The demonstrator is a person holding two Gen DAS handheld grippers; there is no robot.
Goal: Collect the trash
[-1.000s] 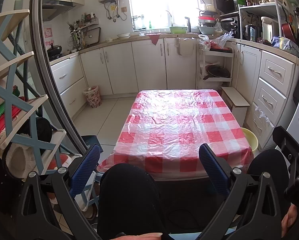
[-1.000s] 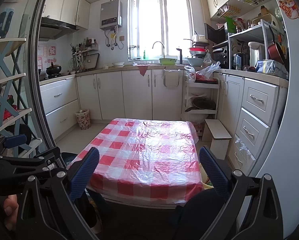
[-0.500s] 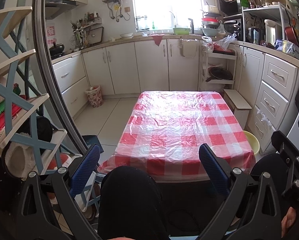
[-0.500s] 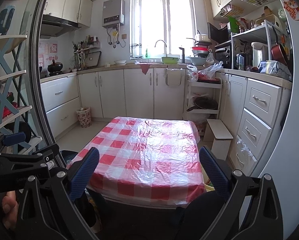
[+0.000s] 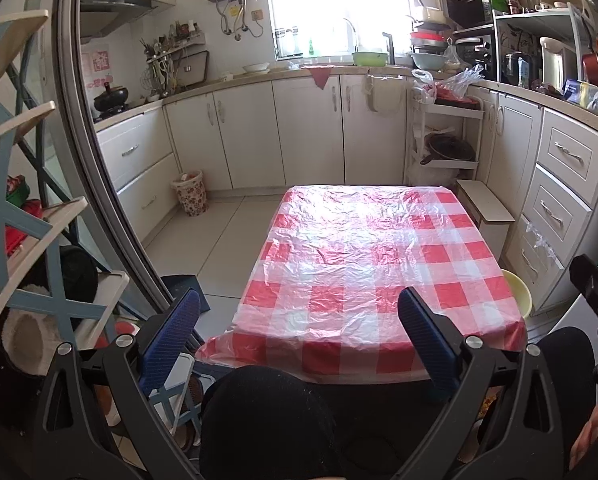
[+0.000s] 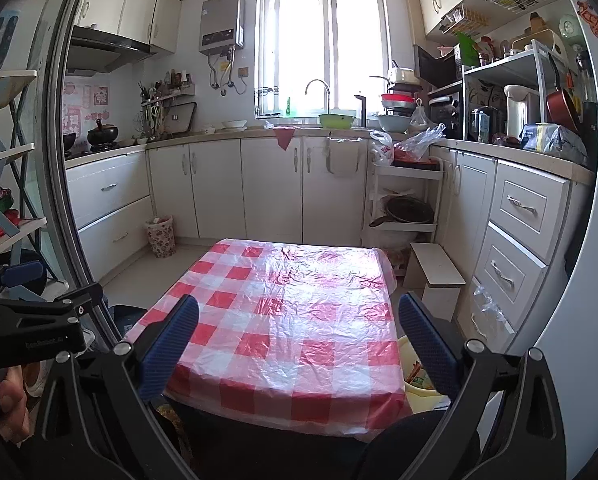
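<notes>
A low table with a red-and-white checked plastic cover stands ahead of me; it also shows in the right wrist view. No trash shows on its top. A floral waste bin stands on the floor by the left cabinets, and it shows in the right wrist view. A yellow basin sits at the table's right corner; in the right wrist view it holds wrappers. My left gripper is open and empty before the table's near edge. My right gripper is open and empty too.
White cabinets run along the back and right walls. A small white stool and a rack with a pan stand right of the table. A blue-and-white shelf fills the left side. My knees are below.
Both views have tilted and shifted slightly; the table sits a little farther ahead and more to the right in the left wrist view. Both grippers stay open.
</notes>
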